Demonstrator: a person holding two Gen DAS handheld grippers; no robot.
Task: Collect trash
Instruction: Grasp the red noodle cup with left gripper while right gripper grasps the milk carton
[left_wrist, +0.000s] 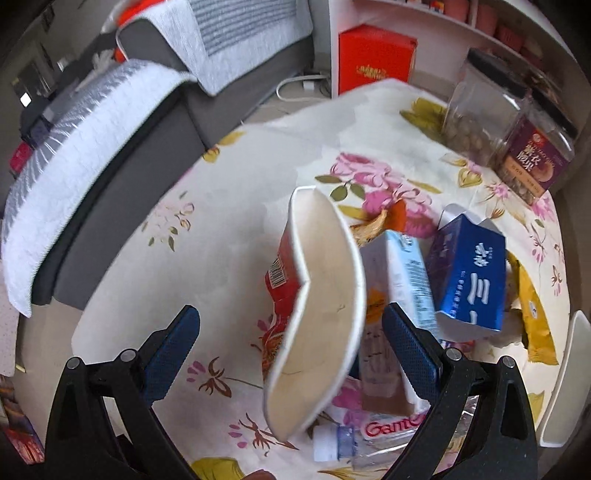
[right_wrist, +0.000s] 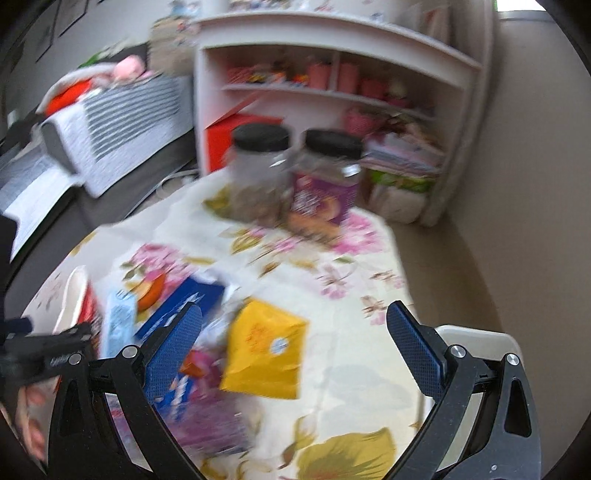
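Trash lies on a floral tablecloth (left_wrist: 221, 240). In the left wrist view a crushed red paper cup (left_wrist: 317, 310) with a white inside lies between my open left gripper's (left_wrist: 291, 339) fingers, untouched. Beside it are a light blue carton (left_wrist: 406, 280), a dark blue carton (left_wrist: 469, 280), a yellow wrapper (left_wrist: 532, 314) and a clear plastic bottle (left_wrist: 354, 443). In the blurred right wrist view my open right gripper (right_wrist: 295, 343) hovers over the yellow wrapper (right_wrist: 266, 354), with the blue carton (right_wrist: 184, 306) and cup (right_wrist: 79, 299) to its left.
Two black-lidded jars (left_wrist: 484, 107) (right_wrist: 325, 177) stand at the table's far side. A grey sofa (left_wrist: 122, 147) is on the left and a white shelf unit (right_wrist: 332, 92) with a red box (left_wrist: 373, 59) is behind. A white chair (right_wrist: 476, 339) is at the right.
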